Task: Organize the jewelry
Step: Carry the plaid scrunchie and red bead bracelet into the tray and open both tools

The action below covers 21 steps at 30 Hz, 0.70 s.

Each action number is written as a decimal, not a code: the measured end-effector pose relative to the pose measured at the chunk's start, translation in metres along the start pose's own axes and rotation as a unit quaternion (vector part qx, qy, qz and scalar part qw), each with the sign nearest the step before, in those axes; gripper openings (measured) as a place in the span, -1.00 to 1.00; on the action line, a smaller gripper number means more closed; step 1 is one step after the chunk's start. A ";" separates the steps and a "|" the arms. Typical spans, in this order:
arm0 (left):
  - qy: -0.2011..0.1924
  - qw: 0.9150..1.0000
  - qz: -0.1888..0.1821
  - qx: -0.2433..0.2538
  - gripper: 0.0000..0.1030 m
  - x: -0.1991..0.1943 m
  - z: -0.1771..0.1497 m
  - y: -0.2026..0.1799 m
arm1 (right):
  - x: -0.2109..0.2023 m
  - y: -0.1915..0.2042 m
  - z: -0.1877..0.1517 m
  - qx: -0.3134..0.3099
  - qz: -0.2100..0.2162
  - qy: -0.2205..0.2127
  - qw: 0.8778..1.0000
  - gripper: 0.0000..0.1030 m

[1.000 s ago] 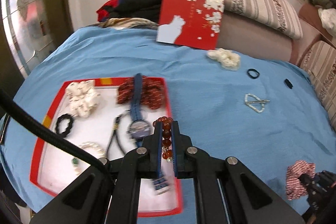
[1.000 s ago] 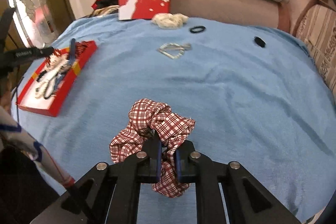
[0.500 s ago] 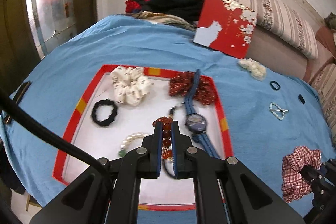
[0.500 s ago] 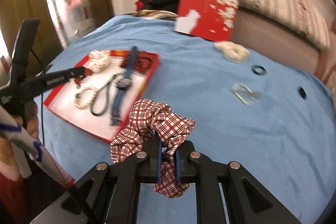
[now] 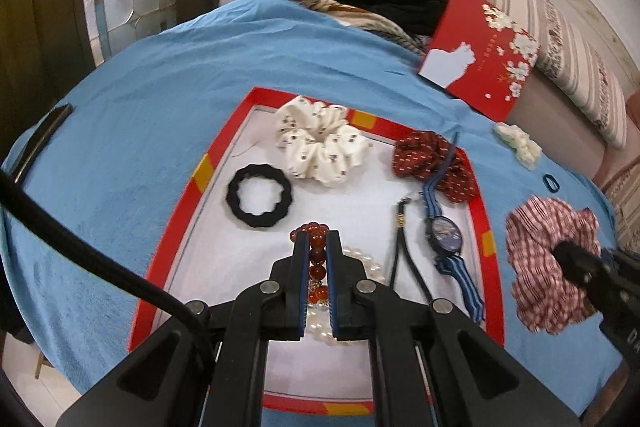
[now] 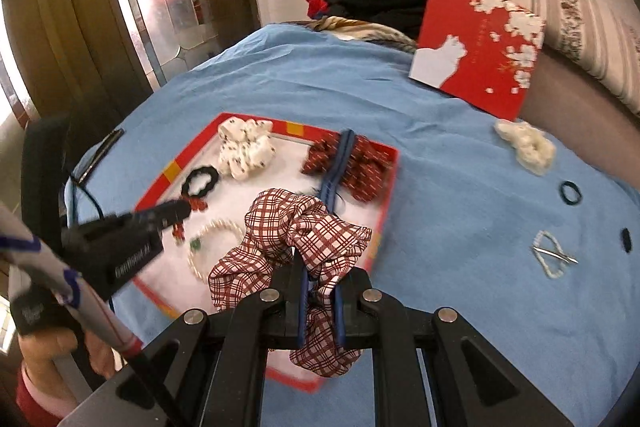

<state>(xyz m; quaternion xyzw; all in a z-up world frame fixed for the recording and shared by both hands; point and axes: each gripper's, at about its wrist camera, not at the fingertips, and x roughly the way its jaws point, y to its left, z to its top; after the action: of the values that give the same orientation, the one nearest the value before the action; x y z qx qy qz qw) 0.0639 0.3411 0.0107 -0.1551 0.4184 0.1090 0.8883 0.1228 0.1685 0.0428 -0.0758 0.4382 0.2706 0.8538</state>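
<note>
A red-rimmed white tray (image 5: 204, 171) lies on the blue bedspread. It holds a cream scrunchie (image 5: 320, 143), a black hair tie (image 5: 259, 195), a dark red scrunchie (image 5: 434, 165), a blue watch (image 5: 444, 233), a pearl bracelet (image 5: 364, 259) and a dark cord (image 5: 402, 251). My left gripper (image 5: 317, 247) is shut on a red bead bracelet (image 5: 316, 255) above the tray's middle. My right gripper (image 6: 319, 281) is shut on a red plaid scrunchie (image 6: 296, 231), held above the tray's near right edge (image 6: 386, 215); the scrunchie also shows in the left wrist view (image 5: 548, 259).
On the bedspread right of the tray lie a cream scrunchie (image 6: 526, 143), a dark hair ring (image 6: 570, 193), a small black clip (image 6: 625, 239) and a pearl hair clip (image 6: 552, 259). A red box lid (image 6: 476, 45) leans against striped cushions. A dark phone (image 5: 40, 135) lies at the left edge.
My left gripper has moved left over the tray's middle with the bead bracelet. My right gripper has carried the plaid scrunchie left from the open bedspread to the tray's right edge.
</note>
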 end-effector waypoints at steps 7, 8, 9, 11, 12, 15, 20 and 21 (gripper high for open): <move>0.025 0.999 0.012 -0.037 -0.86 0.016 0.005 0.023 | 0.048 0.012 0.028 0.016 0.028 0.037 0.999 -0.78; 0.029 0.998 0.016 -0.047 -0.86 0.020 0.005 0.028 | 0.054 0.013 0.031 0.020 0.033 0.043 0.998 -0.78; 0.033 0.998 0.018 -0.054 -0.86 0.022 0.006 0.031 | 0.062 0.014 0.034 0.026 0.039 0.049 0.998 -0.78; 0.039 0.997 0.019 -0.067 -0.86 0.026 0.007 0.038 | 0.077 0.017 0.039 0.038 0.051 0.061 0.996 -0.78; 0.042 0.996 0.020 -0.073 -0.86 0.028 0.007 0.041 | 0.084 0.020 0.041 0.040 0.055 0.068 0.995 -0.78; 0.045 0.995 0.024 -0.082 -0.86 0.030 0.009 0.045 | 0.100 0.029 0.045 0.039 0.060 0.080 0.994 -0.78; 0.052 0.994 0.040 -0.091 -0.86 0.035 0.010 0.051 | 0.117 0.046 0.046 0.016 0.047 0.091 0.995 -0.78; 0.055 0.993 0.040 -0.094 -0.86 0.036 0.010 0.053 | 0.120 0.047 0.045 0.014 0.043 0.092 0.995 -0.78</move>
<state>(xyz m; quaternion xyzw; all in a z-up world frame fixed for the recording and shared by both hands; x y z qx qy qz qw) 0.0764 0.3965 -0.0206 -0.2268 0.4604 0.1746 0.8403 0.1863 0.2722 -0.0196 -0.0696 0.5215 0.2928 0.7984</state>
